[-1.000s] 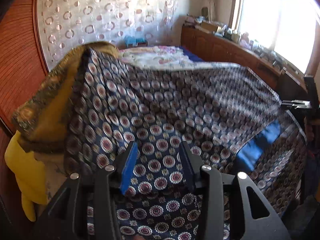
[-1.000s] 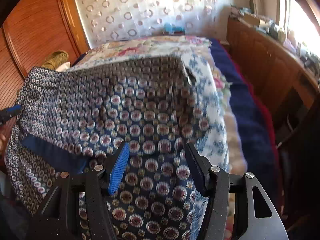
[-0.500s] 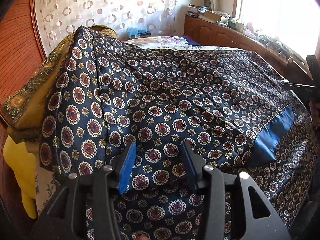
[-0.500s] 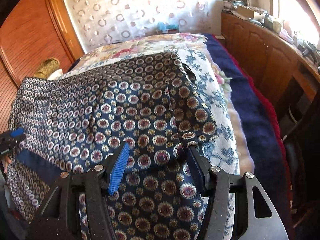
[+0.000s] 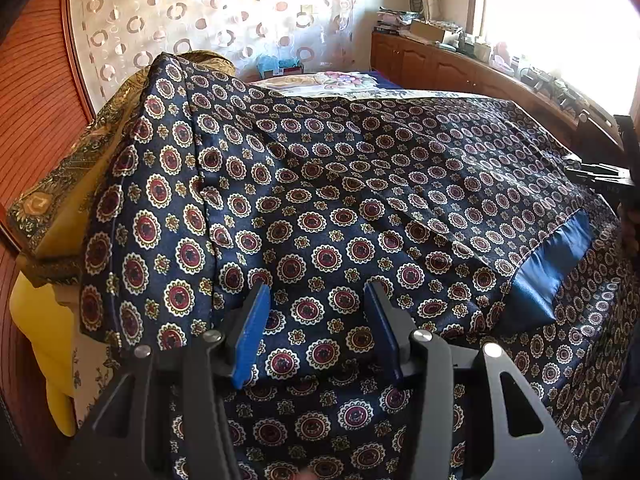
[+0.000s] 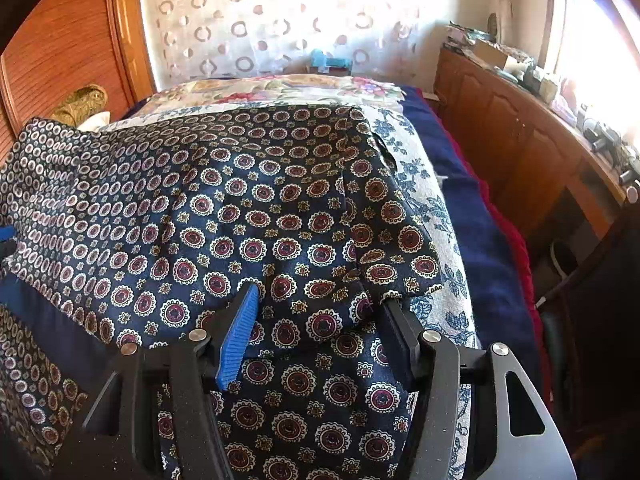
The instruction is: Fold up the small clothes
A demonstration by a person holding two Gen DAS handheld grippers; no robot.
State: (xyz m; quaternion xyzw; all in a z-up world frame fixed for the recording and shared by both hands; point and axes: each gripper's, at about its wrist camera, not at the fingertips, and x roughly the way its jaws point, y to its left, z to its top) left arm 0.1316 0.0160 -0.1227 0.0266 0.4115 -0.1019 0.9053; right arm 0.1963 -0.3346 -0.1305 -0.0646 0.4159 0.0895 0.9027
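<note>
Claws first. Your left claw (image 5: 316,312) is opening right now, and its blue pads (image 5: 250,336) do not press on anything — the dark blue cloth with round red and white flowers (image 5: 320,216) lies under the gap, with its folded edge running across just below the tips. Your right claw (image 6: 316,316) stands wide too. A bump of the same cloth (image 6: 280,240) sits between its two fingers, but the blue pad (image 6: 236,340) and the black finger (image 6: 396,336) do not squeeze it.

Look out from your left claw. The cloth is spread wide over the bed, and one layer is folded over another. A plain shiny blue band (image 5: 548,276) shows at the fold on the right side. Past it, at the far right edge, you can see a bit of your other claw. To the left, the cloth goes up over a gold and yellow pillow (image 5: 52,216).

Look out from your right claw. The corner of the cloth ends just beside the black finger, on a white sheet with blue flowers (image 6: 436,216). Next to that sheet lies a dark blue blanket (image 6: 476,220) — then a long wooden cabinet (image 6: 504,136) under the bright window. At the far end of the bed hangs a curtain with rings on it (image 6: 280,20).
</note>
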